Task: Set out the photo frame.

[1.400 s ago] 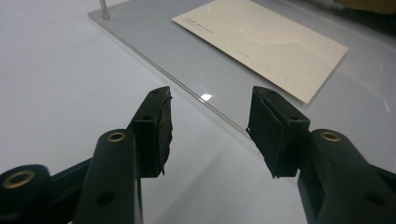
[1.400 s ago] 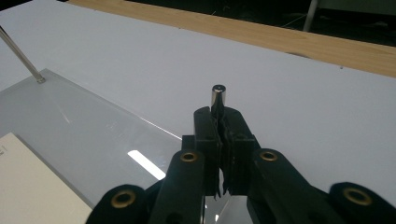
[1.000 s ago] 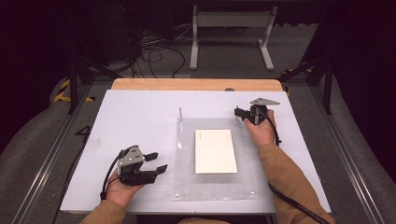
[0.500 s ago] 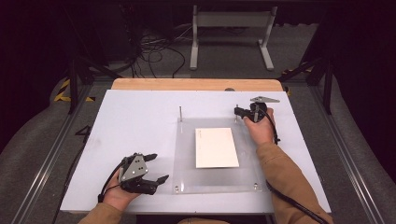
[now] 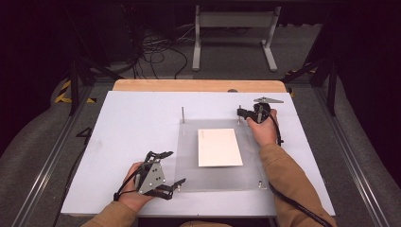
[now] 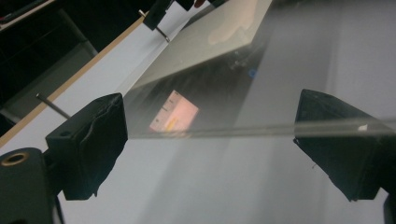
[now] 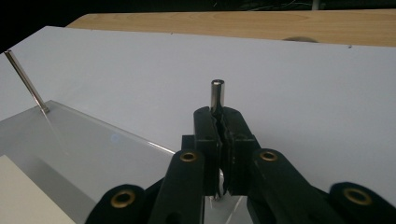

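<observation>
A clear acrylic plate (image 5: 189, 161) lies on the white board with a cream card (image 5: 218, 147) on it. My left gripper (image 5: 172, 169) is at the plate's near left corner. Its jaws have just been opening and now stand wide apart. In the left gripper view the plate's edge (image 6: 210, 132) runs across between the jaws of the left gripper (image 6: 215, 126), and neither pad presses on it. My right gripper (image 5: 243, 112) is at the plate's far right corner. In the right gripper view the right gripper (image 7: 219, 117) is shut on an upright metal post (image 7: 217, 93).
A second thin metal post (image 5: 182, 113) stands at the plate's far left corner, leaning in the right gripper view (image 7: 25, 79). A wooden strip (image 5: 198, 85) borders the board's far edge. Free white board (image 5: 132, 123) lies left of the plate.
The left gripper has moved toward the near edge and to the right, up to the plate's corner, and its jaws have spread. The right gripper has stayed on its post.
</observation>
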A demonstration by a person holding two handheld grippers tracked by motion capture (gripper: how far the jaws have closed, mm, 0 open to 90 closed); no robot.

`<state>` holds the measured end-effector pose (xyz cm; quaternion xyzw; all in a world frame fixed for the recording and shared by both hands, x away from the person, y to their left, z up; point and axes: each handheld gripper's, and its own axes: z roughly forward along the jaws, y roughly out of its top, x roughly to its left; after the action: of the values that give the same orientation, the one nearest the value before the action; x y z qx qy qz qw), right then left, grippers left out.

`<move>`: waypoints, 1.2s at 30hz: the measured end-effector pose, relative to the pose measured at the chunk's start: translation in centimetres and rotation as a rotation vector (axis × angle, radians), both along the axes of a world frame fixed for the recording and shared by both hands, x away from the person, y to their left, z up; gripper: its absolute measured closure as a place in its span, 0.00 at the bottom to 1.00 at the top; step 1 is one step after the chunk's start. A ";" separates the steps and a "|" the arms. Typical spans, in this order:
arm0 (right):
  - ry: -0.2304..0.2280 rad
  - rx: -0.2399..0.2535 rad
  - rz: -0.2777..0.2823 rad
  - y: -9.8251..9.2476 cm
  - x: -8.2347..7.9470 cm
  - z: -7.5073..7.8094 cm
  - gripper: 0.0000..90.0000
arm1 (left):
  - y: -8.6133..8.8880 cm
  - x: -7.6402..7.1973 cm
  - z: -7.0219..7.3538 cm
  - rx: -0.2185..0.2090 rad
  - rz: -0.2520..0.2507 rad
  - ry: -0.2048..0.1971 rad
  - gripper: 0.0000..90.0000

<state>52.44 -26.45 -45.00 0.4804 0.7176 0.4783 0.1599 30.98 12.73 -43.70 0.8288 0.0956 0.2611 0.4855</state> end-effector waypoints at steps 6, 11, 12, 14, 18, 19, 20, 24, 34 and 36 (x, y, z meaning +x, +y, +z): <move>-0.005 0.002 0.000 0.0 -0.1 -0.1 0.95 | -0.6 0.3 0.0 -0.003 -0.012 -0.006 0.13; -0.008 0.010 0.003 -0.1 -0.1 -0.1 0.95 | -0.3 0.6 0.2 -0.043 0.010 0.011 0.27; -0.006 0.009 0.004 -0.1 -0.1 -0.1 0.95 | -0.3 0.7 0.3 -0.047 0.010 0.018 0.29; -0.005 0.005 0.004 -0.1 -0.1 -0.1 0.95 | -0.3 0.7 0.4 -0.059 -0.009 0.030 0.34; -0.003 -0.002 0.005 0.0 -0.1 0.0 0.95 | -0.4 0.6 0.3 -0.049 -0.037 0.033 0.45; -0.002 -0.002 0.006 0.0 -0.1 0.0 0.95 | -0.4 0.6 0.3 -0.052 -0.043 0.033 0.47; 0.001 -0.001 0.006 -0.1 -0.1 0.0 0.95 | -0.4 0.7 0.3 -0.057 -0.045 0.032 0.48; 0.003 -0.001 0.004 0.0 -0.1 0.1 0.95 | -0.6 1.2 0.1 -0.089 -0.052 0.039 0.50; 0.008 0.018 0.017 -0.3 0.0 0.0 0.95 | -0.6 1.6 -0.1 -0.109 -0.063 0.012 0.56; 0.010 0.015 0.018 -0.3 0.0 0.0 0.95 | -0.6 1.6 0.0 -0.110 -0.063 -0.003 0.58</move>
<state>52.47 -26.74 -44.96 0.4773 0.7190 0.4828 0.1484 32.56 12.17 -43.75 0.8030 0.0828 0.2410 0.5387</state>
